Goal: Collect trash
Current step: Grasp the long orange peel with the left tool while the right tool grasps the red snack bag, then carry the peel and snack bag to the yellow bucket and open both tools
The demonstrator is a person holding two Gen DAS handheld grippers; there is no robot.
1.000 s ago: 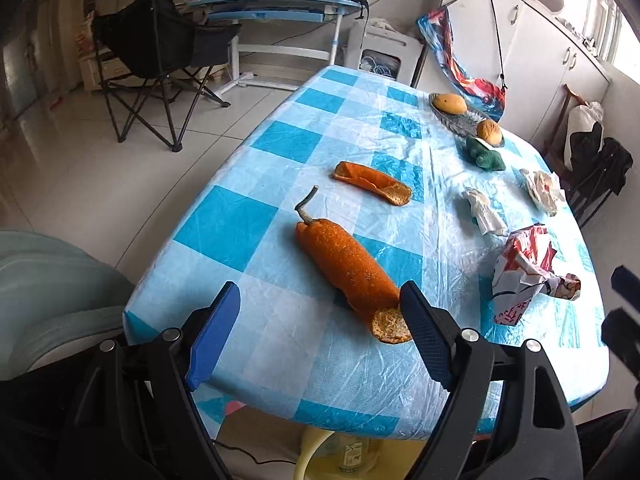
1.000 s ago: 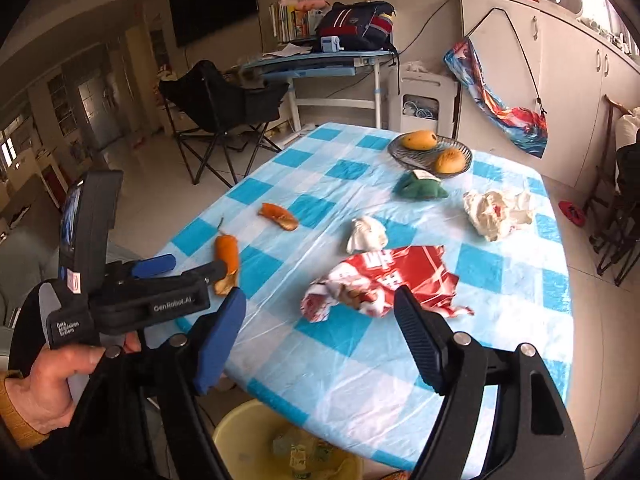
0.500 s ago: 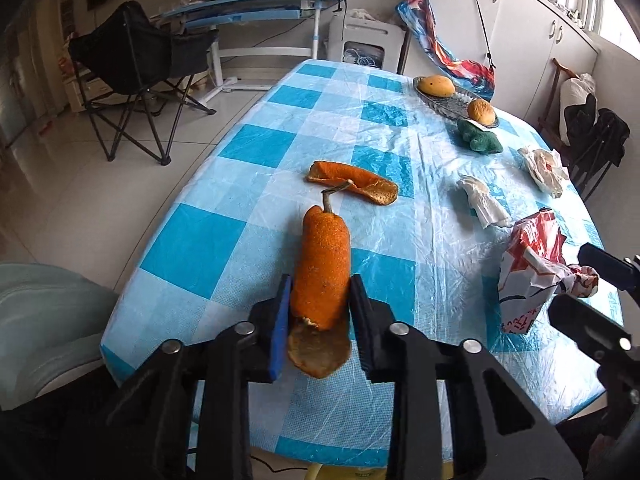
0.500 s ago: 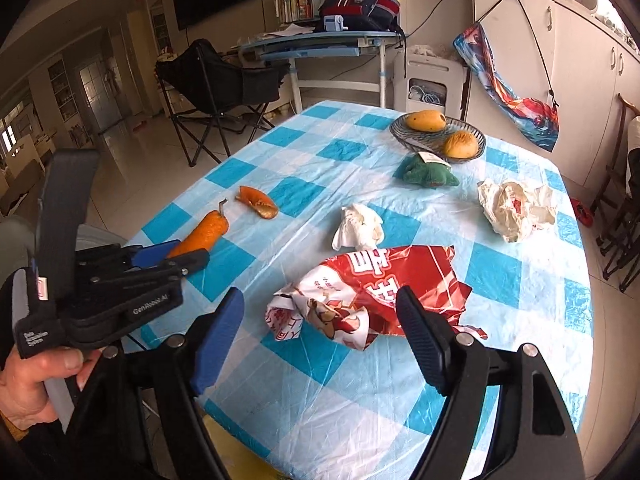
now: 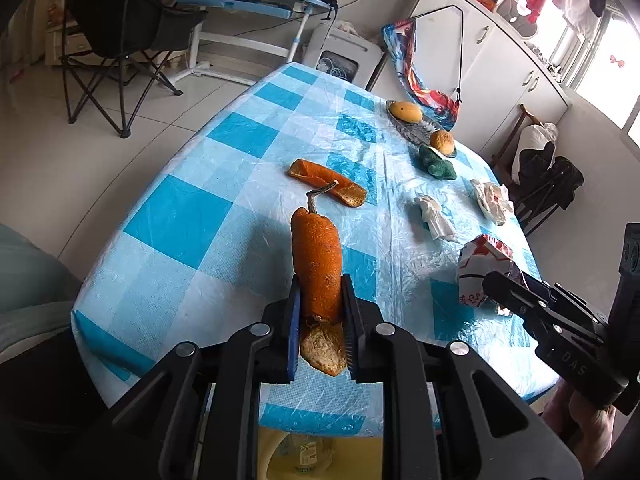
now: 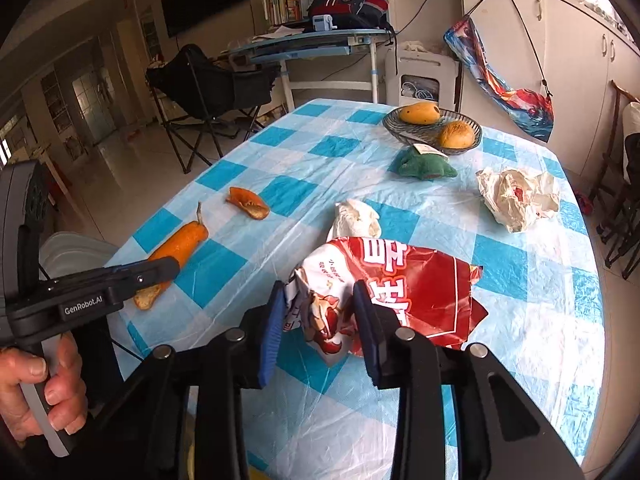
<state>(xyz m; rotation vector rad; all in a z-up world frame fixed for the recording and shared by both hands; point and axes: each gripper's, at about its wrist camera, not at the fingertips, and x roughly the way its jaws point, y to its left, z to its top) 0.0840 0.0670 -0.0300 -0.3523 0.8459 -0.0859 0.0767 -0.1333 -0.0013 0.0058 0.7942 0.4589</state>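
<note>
My left gripper [image 5: 320, 320] is shut on a long orange peel with a stem [image 5: 317, 256], held near its cut end above the table's near edge; it also shows in the right wrist view [image 6: 176, 250]. My right gripper [image 6: 320, 320] is closed around the crumpled end of a red and white snack bag [image 6: 404, 280], pads touching it; the bag also shows in the left wrist view [image 5: 484, 264]. A second orange peel [image 5: 326, 186] lies further back. Two crumpled white wrappers [image 6: 356, 220] [image 6: 518, 198] lie beyond the bag.
The table has a blue and white checked cloth [image 5: 188, 216]. A wire bowl [image 6: 432, 128] with two fruits and a green soft toy [image 6: 422, 166] stand at the far end. A yellow bin [image 5: 280, 452] sits below the near edge. A folding chair [image 6: 208, 92] stands left.
My left gripper has closed on the long peel and lifted it. My right gripper has moved forward to the red bag and closed on its crumpled end.
</note>
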